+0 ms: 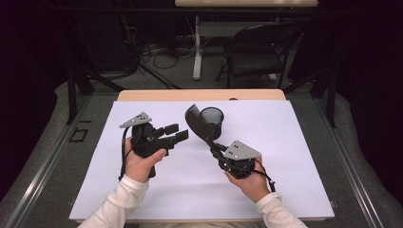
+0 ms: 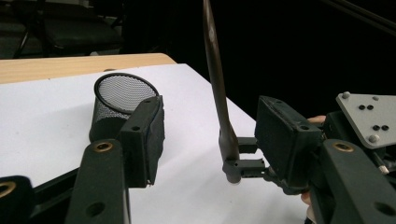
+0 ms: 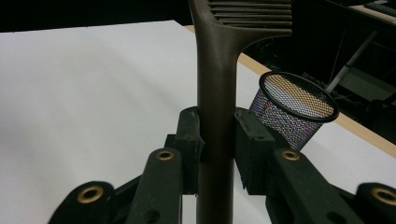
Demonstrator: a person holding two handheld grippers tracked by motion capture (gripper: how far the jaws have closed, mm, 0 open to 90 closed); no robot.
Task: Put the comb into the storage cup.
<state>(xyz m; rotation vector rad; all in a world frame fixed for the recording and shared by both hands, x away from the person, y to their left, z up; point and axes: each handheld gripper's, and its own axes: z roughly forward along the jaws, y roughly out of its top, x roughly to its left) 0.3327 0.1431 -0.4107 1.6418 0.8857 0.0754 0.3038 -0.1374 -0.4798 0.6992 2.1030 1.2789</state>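
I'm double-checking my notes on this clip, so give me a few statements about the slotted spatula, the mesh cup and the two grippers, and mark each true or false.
1. The right gripper clamps the handle of the dark brown slotted spatula. True.
2. The black wire-mesh cup lies tipped on its side. False: it stands upright on the white sheet.
3. The left gripper holds the cup. False: its jaws are apart with nothing between them.
4. The spatula's blade is already inside the cup. False: it is outside the cup, beside its rim.
5. A black folding chair stands beyond the table. True.
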